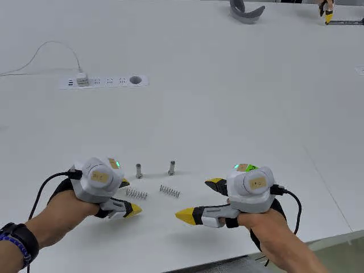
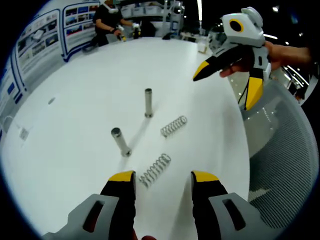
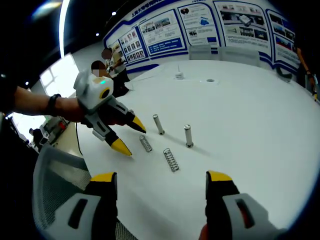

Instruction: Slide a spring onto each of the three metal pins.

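In the head view both tools hang near the front edge of the desk [image 1: 227, 114], and the work sits between them. The left tool [image 1: 129, 197] is spread and holds nothing, and so is the right tool [image 1: 200, 199]. The left pin [image 1: 139, 170] and right pin [image 1: 172, 167] stand upright, apart from one another. The left spring [image 1: 136, 194] and right spring [image 1: 169, 191] lie flat just in front of them, toward the front edge. Neither spring is on a pin yet. With so little desk in front of the springs, a clumsy nudge could send one rolling off the front edge. In the left gripper view the left spring [image 2: 155, 170] lies just ahead of the gap between the spread yellow tips, with the left pin [image 2: 120, 141] beside it. A wide or crooked closing here could knock that pin over, as nothing seems to hold it down. A hard squeeze on such a thin coil would likely make it spring out sideways. In the right gripper view the right spring [image 3: 171, 159] and right pin [image 3: 188, 135] lie ahead of the open jaws, with the left tool [image 3: 130, 136] close behind the left spring [image 3: 145, 143]. If both tools reach in together they may bump each other. A spring brought down tilted would probably catch on the pin top and tip the pin.
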A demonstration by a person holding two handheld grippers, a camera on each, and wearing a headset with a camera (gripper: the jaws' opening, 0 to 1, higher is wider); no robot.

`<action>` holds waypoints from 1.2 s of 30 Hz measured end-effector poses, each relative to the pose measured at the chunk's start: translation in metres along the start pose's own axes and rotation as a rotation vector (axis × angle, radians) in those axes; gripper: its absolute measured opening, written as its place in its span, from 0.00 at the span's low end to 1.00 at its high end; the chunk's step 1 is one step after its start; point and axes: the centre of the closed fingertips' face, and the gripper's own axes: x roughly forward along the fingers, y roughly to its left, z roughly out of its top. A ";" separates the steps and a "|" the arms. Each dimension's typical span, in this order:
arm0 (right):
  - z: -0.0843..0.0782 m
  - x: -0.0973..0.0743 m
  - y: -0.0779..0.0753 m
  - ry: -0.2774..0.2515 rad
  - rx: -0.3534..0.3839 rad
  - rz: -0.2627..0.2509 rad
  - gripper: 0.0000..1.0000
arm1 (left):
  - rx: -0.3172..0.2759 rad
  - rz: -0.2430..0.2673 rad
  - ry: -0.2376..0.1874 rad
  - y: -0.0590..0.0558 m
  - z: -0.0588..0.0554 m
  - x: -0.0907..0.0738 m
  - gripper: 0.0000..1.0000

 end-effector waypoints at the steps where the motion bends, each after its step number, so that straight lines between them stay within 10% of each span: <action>1: 0.000 0.000 0.000 -0.001 0.000 0.000 0.73 | -0.003 -0.001 0.001 0.000 -0.001 0.001 0.44; 26: 0.000 0.001 0.000 0.002 0.001 0.005 0.73 | -0.083 0.028 -0.007 0.007 -0.014 0.004 0.23; 36: -0.001 0.002 0.002 0.007 -0.002 0.010 0.73 | 0.016 0.036 0.013 0.005 -0.010 0.009 0.23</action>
